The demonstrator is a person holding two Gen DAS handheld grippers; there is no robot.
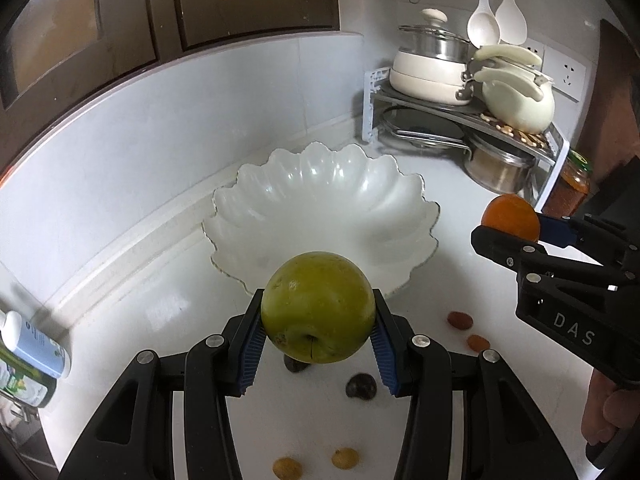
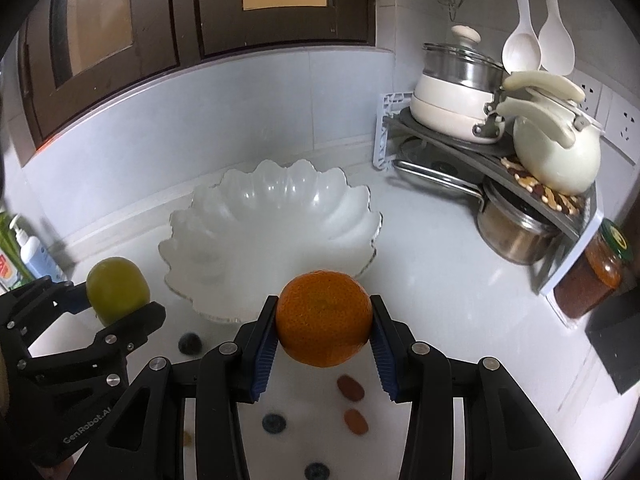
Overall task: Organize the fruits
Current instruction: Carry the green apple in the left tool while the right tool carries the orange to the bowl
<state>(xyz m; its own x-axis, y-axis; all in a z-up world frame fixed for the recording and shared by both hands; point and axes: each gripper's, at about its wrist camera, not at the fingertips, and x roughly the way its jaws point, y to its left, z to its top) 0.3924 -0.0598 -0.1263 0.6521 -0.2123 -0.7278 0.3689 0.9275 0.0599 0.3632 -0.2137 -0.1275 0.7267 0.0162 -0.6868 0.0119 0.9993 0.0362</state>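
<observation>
Green apple (image 1: 318,308) sits pinched between the blue pads of my left gripper (image 1: 318,332), clear of the white counter (image 1: 460,280), with its stem end turned toward my camera. My right gripper (image 2: 324,338) clamps the orange (image 2: 325,318) the same way, pads pressing on both of its sides, also off the surface. Both of my tongs tilt downward toward the counter and point at the scalloped white bowl (image 1: 320,200), which lies just ahead of each fruit; the bowl's near rim shows right behind the apple and behind the orange. From the left view my other tongs come in from the right edge, well apart from the apple, with a hand (image 1: 608,412) under them. Under my tongs the counter carries small loose fruits: dark round ones (image 1: 361,386), reddish oblong ones (image 1: 460,320) and yellowish ones (image 1: 345,458). Open counter stretches between the bowl and the corner rack (image 2: 540,184) of pots on the right; a jar (image 2: 600,268) stands beside that rack. Bottles (image 1: 36,352) crowd the left edge, and the tiled wall (image 1: 200,120) closes the space just behind the bowl.
</observation>
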